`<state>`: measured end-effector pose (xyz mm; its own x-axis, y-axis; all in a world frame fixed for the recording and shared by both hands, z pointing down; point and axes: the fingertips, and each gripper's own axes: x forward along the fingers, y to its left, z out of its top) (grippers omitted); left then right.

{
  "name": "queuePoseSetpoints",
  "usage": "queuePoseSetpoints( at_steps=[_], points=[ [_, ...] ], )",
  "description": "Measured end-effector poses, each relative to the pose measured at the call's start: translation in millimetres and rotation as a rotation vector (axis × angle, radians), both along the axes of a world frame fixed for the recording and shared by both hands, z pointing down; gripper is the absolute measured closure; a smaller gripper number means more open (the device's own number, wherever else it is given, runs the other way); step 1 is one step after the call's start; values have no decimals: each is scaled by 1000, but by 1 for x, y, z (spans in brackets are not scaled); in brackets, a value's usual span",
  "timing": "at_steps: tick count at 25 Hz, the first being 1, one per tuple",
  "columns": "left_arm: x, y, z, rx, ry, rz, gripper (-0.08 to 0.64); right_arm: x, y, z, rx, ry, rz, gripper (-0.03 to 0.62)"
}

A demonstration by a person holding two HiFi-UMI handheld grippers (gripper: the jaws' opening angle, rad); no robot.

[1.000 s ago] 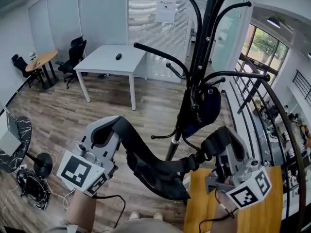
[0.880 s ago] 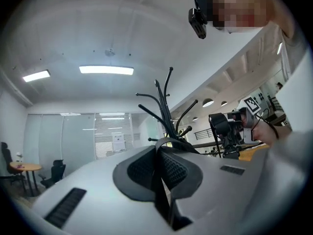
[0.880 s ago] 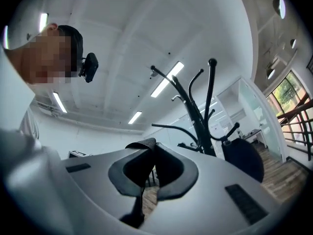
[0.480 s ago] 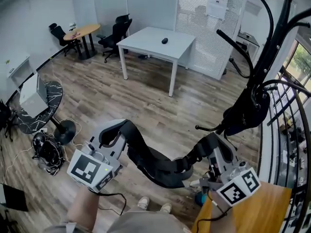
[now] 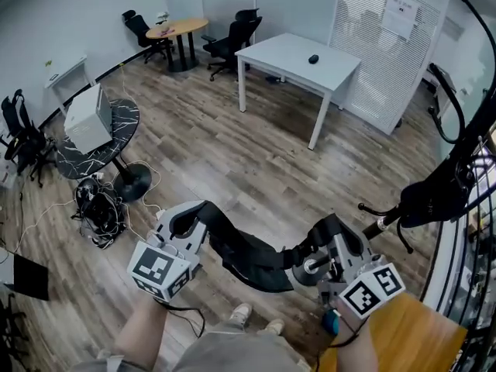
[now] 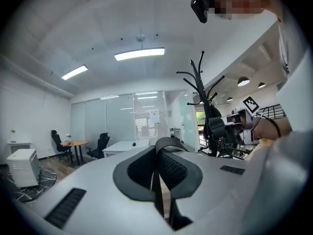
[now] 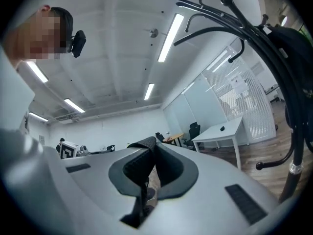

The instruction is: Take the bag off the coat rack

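Observation:
A black bag (image 5: 249,259) sags between my two grippers, low over the wood floor in the head view. My left gripper (image 5: 200,214) is shut on one end of its black strap (image 6: 168,143), which loops over the closed jaws. My right gripper (image 5: 319,243) is shut on the other end of the strap (image 7: 143,144). The black coat rack (image 5: 470,147) stands at the right edge, apart from both grippers. Another dark bag (image 5: 432,198) hangs on it. The rack also shows in the left gripper view (image 6: 200,98) and in the right gripper view (image 7: 274,38).
A white table (image 5: 301,57) stands ahead. At the left are a round marble table (image 5: 116,134) carrying a white box, with a tangle of cables (image 5: 98,209) on the floor beside it. A wooden tabletop (image 5: 415,338) lies at bottom right, and a railing runs behind the rack.
The view has swung left and away from the coat rack, which went from centre to the right edge. Both grippers kept hold of the bag and carried it along.

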<state>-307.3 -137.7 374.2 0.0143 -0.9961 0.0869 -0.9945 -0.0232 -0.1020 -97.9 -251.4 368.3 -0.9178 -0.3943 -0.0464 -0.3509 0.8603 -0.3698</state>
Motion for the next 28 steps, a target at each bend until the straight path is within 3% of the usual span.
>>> queuePoseSetpoints(
  at_steps=[10,14,28],
  points=[
    [-10,25,75,-95,-68,-55,545,-40,21,77,57,168,-78,560],
    [-9,27,97,-124,-33,-68,545,-50,33,92,70,230,-103,560],
    [2,18,99,-123,-28,-28,545,-25,26,92,52,234,-47,560]
  ],
)
